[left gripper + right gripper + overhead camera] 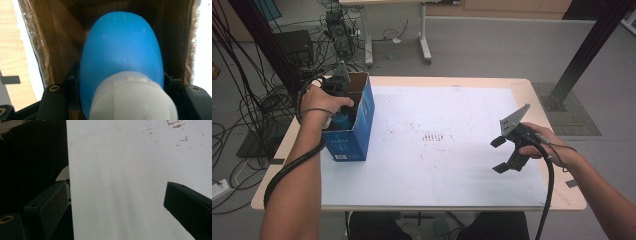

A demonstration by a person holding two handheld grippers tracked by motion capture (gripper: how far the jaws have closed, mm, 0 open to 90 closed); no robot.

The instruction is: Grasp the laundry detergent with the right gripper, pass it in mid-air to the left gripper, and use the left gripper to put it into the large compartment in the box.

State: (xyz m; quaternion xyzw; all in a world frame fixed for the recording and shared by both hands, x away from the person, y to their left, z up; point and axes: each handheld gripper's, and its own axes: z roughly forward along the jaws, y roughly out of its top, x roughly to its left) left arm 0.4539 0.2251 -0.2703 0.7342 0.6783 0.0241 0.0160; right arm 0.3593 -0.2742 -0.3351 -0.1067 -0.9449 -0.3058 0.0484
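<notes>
A blue bottle (122,50) with a white cap (132,100) hangs inside an open blue cardboard box (357,127) at the table's left side. My left gripper (122,83) is shut on the bottle just above the cap, one black jaw on each side. In the high view my left gripper (343,112) reaches down into the box top, with the hand above it and a bit of the blue bottle (344,121) visible beneath. The box's brown inner walls (57,50) surround the bottle. My right gripper (499,155) stands open above the white mat, nothing between its jaws (117,205).
A white mat (437,150) with faint rust-coloured marks covers most of the light wooden table (557,195). Cables and equipment lie on the floor beyond the far left edge. A desk leg and a black post stand behind the table.
</notes>
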